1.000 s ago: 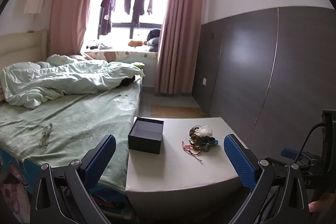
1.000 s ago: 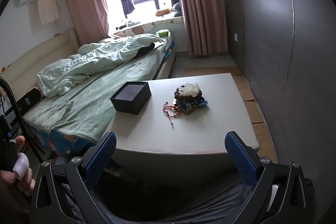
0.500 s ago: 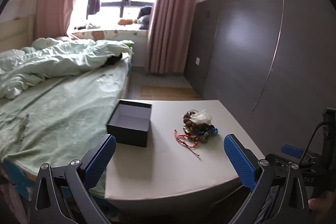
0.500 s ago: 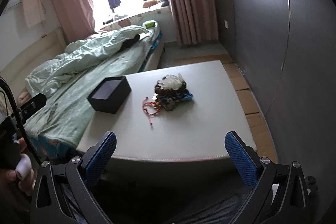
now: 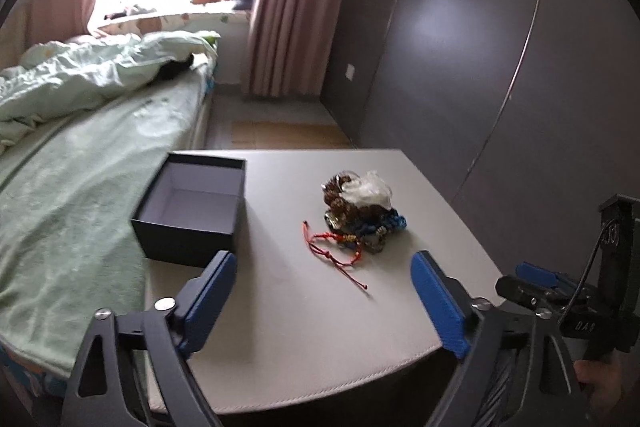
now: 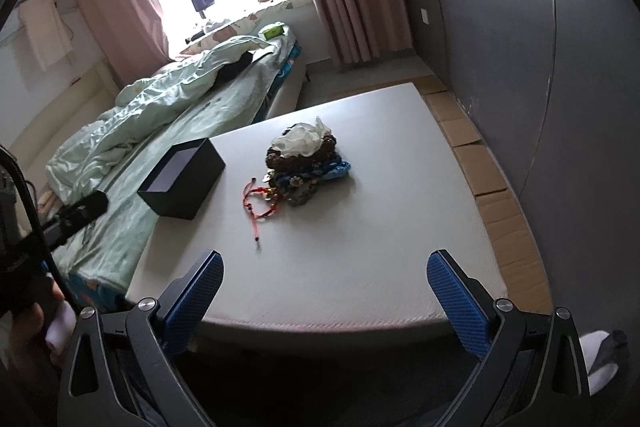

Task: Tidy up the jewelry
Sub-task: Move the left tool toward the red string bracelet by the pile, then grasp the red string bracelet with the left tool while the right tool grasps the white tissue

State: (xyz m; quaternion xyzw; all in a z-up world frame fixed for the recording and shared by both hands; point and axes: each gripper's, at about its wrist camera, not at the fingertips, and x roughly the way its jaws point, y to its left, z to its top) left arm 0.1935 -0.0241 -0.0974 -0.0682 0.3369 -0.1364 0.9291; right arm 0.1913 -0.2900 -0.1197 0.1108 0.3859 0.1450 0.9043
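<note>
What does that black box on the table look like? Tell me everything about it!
The black box is a small rectangular one with no lid on it, so you can see straight in. Its outside looks like matte dark card, and its inside is a paler grey and empty. It sits upright and flat on the pale table, near the edge next to the green bed. The jewelry pile lies apart from it. Nothing touches it but the table.

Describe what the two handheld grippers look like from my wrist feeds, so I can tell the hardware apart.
Both look alike: the left gripper and right gripper have black metal linkage arms with triangular cut-outs and silver pivot screws, ending in fingers faced with textured blue pads. In the left wrist view, the right gripper's black body shows a black cable and a blue pad edge. A white sock shows below.
</note>
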